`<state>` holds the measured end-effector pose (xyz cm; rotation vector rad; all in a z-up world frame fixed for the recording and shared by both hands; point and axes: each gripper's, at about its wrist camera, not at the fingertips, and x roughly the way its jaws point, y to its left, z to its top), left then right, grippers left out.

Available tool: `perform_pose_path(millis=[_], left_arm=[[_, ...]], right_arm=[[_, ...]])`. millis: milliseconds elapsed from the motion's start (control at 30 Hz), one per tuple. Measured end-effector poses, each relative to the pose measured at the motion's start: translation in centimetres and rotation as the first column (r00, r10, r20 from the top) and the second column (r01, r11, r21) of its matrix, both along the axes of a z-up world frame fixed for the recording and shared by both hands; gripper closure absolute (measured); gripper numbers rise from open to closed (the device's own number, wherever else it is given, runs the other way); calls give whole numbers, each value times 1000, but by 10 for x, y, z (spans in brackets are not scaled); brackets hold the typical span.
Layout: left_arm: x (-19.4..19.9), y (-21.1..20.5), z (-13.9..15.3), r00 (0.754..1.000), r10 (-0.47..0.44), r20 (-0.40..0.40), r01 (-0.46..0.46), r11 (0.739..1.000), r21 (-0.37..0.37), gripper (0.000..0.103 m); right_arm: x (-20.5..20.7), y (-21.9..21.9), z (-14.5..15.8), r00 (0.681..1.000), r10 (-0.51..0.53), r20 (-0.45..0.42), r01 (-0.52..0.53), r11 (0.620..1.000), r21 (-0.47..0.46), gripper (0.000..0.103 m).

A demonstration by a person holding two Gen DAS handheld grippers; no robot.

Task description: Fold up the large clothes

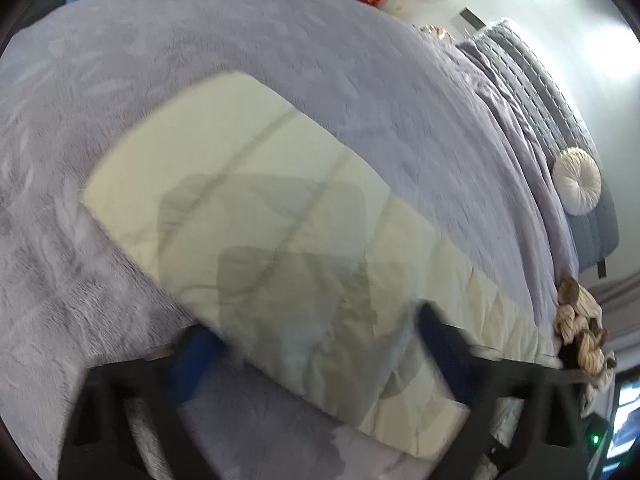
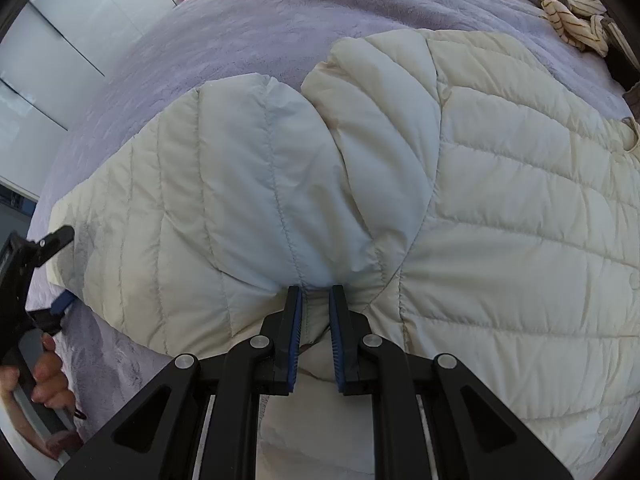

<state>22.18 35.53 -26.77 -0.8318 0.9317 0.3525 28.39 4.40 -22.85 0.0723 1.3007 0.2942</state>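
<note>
We saw the cream quilted jacket [image 2: 500, 200] lying spread on the lavender bed [image 2: 248, 32]. Our right gripper [image 2: 314, 304] had its fingers pinching a fold of the sleeve. Our left gripper [image 1: 316, 344] hovered blurred over the jacket's end, fingers spread wide.

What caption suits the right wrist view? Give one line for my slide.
Right gripper pinches a cream quilted jacket on a lilac bedspread.

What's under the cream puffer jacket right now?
The cream puffer jacket lies on a lavender plush blanket, which shows all around it. Whatever lies beneath the jacket's middle is covered. The right gripper has its jaws pinched on a fold.
</note>
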Motion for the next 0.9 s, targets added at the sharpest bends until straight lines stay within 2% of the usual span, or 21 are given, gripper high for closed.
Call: perform_pose_path(millis=[33, 100, 133, 167, 267, 400, 533, 600, 700, 767, 833, 867, 900], left_arm=[[1, 1, 1, 1000, -11, 9, 11, 1000, -7, 66], [5, 2, -1, 997, -55, 55, 59, 995, -74, 92], [7, 0, -1, 993, -82, 80, 91, 989, -120, 92], [8, -3, 3, 991, -101, 91, 111, 986, -121, 92], [17, -18, 29, 974, -177, 143, 188, 980, -64, 92], [30, -52, 77, 929, -291, 227, 296, 955, 13, 92], [34, -100, 116, 874, -398, 278, 399, 915, 58, 92], [37, -131, 131, 838, -464, 287, 461, 883, 83, 92], [49, -185, 144, 790, -548, 275, 535, 835, 128, 92], [51, -221, 145, 765, -589, 262, 577, 807, 130, 92], [59, -268, 143, 726, -638, 255, 633, 766, 112, 92], [57, -285, 140, 712, -658, 244, 650, 750, 124, 92], [59, -310, 138, 689, -690, 221, 674, 722, 153, 92]], right_arm=[[-1, -4, -1, 1000, -1, -1, 1, 1000, 0, 88], [-8, -11, -3, 1000, -11, -1, 11, 1000, 11, 88], [-8, -13, -3, 1000, -19, -1, 19, 1000, 18, 88], [-12, -15, -2, 1000, -23, 1, 23, 999, 23, 88], [-16, -21, -2, 999, -38, 2, 38, 998, 42, 88], [-17, -31, -5, 999, -49, -6, 50, 996, 77, 88], [-17, -58, -1, 994, -97, -53, 106, 974, 198, 88], [-19, -77, 5, 989, -130, -74, 144, 957, 251, 88], [-27, -114, 24, 985, -161, -63, 172, 946, 275, 88], [-35, -147, 38, 982, -185, -38, 188, 945, 267, 88], [-44, -178, 49, 977, -212, -11, 207, 946, 249, 88], [-50, -201, 57, 972, -233, 13, 224, 947, 229, 88], [-55, -218, 63, 968, -249, 28, 238, 947, 215, 88]])
